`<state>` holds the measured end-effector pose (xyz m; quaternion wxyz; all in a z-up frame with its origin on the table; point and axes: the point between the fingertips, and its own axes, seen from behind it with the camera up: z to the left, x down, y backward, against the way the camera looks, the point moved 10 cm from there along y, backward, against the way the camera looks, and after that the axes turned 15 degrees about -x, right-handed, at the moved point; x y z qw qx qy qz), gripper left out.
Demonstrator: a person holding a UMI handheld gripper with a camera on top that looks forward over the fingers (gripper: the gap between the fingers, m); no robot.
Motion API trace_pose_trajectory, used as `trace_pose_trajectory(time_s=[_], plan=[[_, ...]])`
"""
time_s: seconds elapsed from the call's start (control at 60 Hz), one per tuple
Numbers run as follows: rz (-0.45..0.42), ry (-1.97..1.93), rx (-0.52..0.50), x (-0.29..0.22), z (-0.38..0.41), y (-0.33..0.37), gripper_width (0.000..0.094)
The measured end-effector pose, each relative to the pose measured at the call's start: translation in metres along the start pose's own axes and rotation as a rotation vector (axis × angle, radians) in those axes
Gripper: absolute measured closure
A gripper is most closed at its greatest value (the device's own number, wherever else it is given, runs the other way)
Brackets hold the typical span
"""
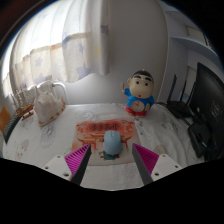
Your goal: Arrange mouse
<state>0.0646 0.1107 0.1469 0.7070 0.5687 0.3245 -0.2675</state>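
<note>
- A cartoon-boy doll (139,92) in a blue top stands upright on the tabletop (170,140) at about 1 o'clock from the gripper (111,161), well beyond the fingers and apart from everything else
- At about 10 o'clock, far off to the side, sits a clear glass jug (50,101) with a handle; a few small items beside it are too small to tell
- At 3 o'clock a dark monitor (211,110) stands at the tabletop's edge with dark cables trailing near its foot
- Pale curtains (70,45) hang behind the tabletop at 12 o'clock
- Nothing lies between the fingers and the mouse (112,144)
- The mouse is small, rounded and pale blue-grey (with a smooth domed back), lying on a reddish patterned mouse mat (97,131)
- It rests at the near edge of the mat, at 12 o'clock just ahead of the fingertips and roughly centred between the two fingers' lines
- Its long axis appears to run from 6 to 12 o'clock, straight away from the gripper; which end is the front I cannot tell
- The gripper is spread wide, its pink pads (77,158) flaring outward, with clear gaps to the mouse on both sides and holding nothing
</note>
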Motion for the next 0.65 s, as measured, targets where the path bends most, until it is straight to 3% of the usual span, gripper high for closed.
trace_pose_trajectory(time_s=[0.117,0.3,0.65], plan=[[0.084,-0.026,-0.006,0.028,0.025,0.055,0.0081],[0.127,-0.022,0.009,0.065,0.044,0.103,0.0081],[0.091,-0.005,0.014,0.061,0.062,0.113,0.0078]])
